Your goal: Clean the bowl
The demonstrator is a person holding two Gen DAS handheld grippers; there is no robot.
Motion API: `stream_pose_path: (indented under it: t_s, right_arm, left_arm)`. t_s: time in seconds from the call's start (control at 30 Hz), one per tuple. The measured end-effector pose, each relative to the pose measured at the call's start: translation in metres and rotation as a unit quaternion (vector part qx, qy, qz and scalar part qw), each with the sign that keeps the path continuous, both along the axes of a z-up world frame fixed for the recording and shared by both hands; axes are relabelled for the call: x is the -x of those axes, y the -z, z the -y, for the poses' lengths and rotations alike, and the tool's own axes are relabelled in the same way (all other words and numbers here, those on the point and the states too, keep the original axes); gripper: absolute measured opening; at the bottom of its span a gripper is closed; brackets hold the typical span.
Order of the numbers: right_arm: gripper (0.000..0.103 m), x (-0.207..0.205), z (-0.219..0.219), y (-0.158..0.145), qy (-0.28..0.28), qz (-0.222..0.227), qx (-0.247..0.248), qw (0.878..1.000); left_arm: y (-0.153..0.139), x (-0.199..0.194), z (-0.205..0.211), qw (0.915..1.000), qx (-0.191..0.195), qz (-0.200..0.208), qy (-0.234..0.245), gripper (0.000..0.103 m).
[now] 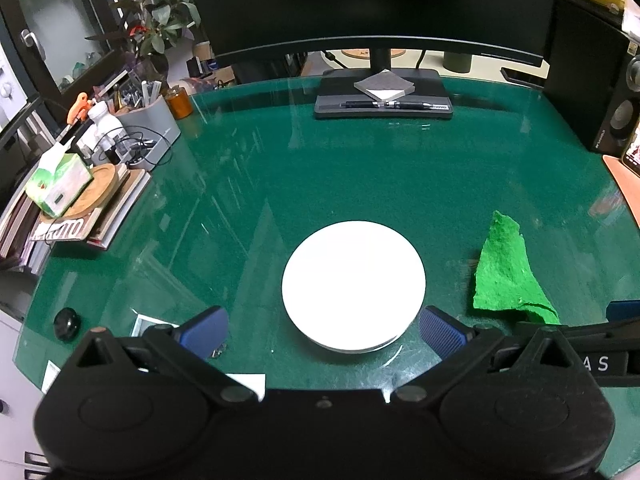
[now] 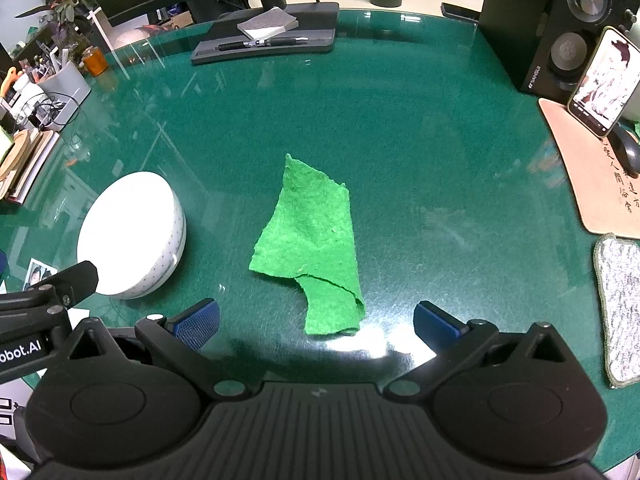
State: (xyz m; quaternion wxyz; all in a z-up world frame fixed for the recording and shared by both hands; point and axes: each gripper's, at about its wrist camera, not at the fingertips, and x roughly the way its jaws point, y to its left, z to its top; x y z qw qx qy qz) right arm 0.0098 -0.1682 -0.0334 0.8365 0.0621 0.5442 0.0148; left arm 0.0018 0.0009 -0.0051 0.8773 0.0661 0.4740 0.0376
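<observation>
A white bowl (image 1: 353, 285) stands upright on the green glass-topped table, just ahead of my left gripper (image 1: 322, 330), whose blue pads are spread wide with nothing between them. In the right wrist view the same bowl (image 2: 132, 236) sits at the left, its outside dotted. A crumpled green cloth (image 2: 314, 244) lies flat on the table directly in front of my right gripper (image 2: 316, 322), which is open and empty; the cloth's near corner reaches between the fingers. From the left wrist the cloth (image 1: 506, 272) shows to the right of the bowl.
A monitor stand (image 1: 384, 94) with a notepad and pen is at the back. Books, a tissue box (image 1: 58, 182) and a desk organiser crowd the left edge. A speaker (image 2: 560, 28), phone (image 2: 604, 80), mouse pad (image 2: 592, 176) and grey rag (image 2: 620, 304) line the right.
</observation>
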Motion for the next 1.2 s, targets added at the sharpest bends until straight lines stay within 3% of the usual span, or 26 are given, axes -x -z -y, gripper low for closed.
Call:
stream_pose_path:
  t_s: [0.57,0.93,1.2]
  right_arm:
    - [0.103,0.004,-0.003,-0.008,-0.005,0.022,0.018,1.0]
    - [0.103,0.008,-0.015,-0.016,-0.034,0.039,0.049,0.997]
    - [0.103,0.019,-0.015,-0.04,-0.03,0.123,0.067,0.99]
  left_arm:
    - [-0.008,0.006,-0.005,0.9998,0.015,0.016,-0.002,0.102]
    - [-0.018,0.013,-0.028,0.9969,0.06,0.034,-0.037,0.102]
    - [-0.032,0.014,-0.035,0.9949,0.073,0.059,-0.037,0.102]
